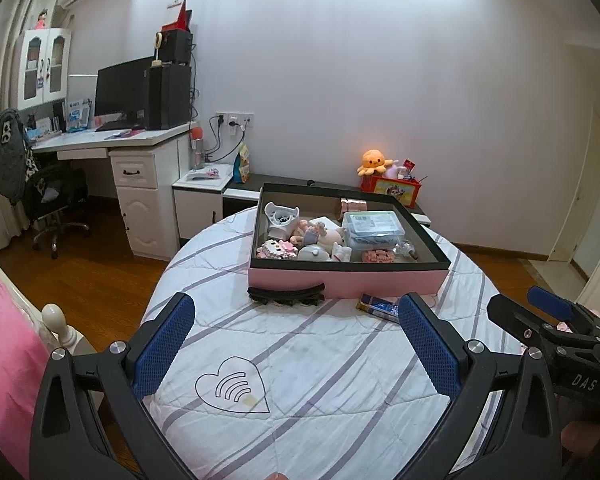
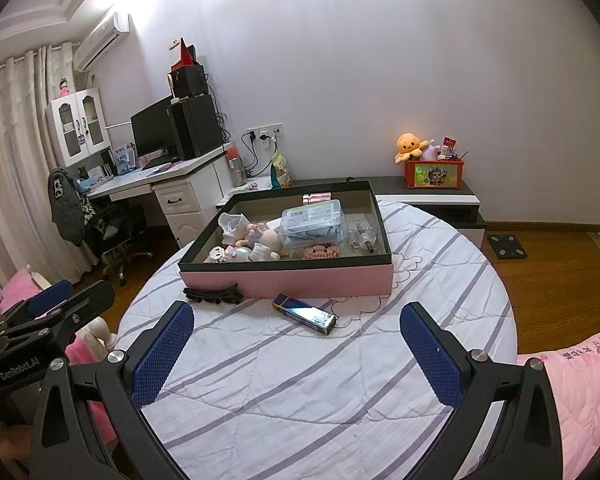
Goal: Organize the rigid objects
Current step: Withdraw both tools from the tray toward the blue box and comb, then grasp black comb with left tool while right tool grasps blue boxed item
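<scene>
I'm over the round bed [image 2: 300, 380] with its striped white quilt, both tools held low and level, pointing at the far wall. On the quilt's far half sits the big pink box [image 2: 300, 280] with a black rim, and it's packed: a clear plastic case [image 2: 314, 224], a doll [image 2: 266, 236], pink brick pieces [image 2: 320, 252] and other small toys I can't make out.

My left gripper [image 1: 296, 344] hangs above the bare quilt short of the box, fingers spread wide, nothing between the blue pads [image 1: 164, 348]. My right gripper [image 2: 296, 350] sits alongside it at much the same height, also spread wide and empty; from the left camera I see it [image 1: 540, 312] just off to the right.

Two things lie loose on the quilt in front of the box: a dark curved hair clip [image 2: 212, 294] touching the box's pink wall near its left corner, and a small shiny blue rectangular box [image 2: 304, 314], angled, just beside the wall and nearer my right fingers.
</scene>
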Available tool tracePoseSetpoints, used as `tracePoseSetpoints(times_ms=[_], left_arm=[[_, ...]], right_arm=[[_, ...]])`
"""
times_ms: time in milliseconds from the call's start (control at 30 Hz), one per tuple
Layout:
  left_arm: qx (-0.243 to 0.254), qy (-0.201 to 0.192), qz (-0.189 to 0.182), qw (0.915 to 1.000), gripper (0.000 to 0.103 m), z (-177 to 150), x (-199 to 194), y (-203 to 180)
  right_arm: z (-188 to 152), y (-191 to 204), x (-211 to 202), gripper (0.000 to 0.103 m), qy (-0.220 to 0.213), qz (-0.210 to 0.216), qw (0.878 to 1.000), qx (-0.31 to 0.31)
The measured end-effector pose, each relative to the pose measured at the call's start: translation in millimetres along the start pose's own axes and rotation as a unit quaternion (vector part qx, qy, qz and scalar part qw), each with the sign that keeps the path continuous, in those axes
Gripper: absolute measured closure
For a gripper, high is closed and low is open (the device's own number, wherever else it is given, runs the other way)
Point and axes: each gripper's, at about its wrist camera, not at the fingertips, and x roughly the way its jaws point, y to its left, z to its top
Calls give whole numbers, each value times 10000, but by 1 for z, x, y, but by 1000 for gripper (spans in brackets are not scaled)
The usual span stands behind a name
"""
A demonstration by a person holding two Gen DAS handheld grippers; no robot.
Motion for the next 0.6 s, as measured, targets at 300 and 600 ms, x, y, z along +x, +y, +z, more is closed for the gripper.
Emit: tracePoseSetpoints(times_ms=[300, 600], left_arm=[[-192, 447, 67, 9988, 0, -19, 34, 15], [-273, 964, -8, 9950, 0, -28, 85, 20]], right_arm=[[-7, -14, 26, 0, 325, -140, 9994, 6], [-13, -25, 89, 0, 1076, -50, 9940, -196]])
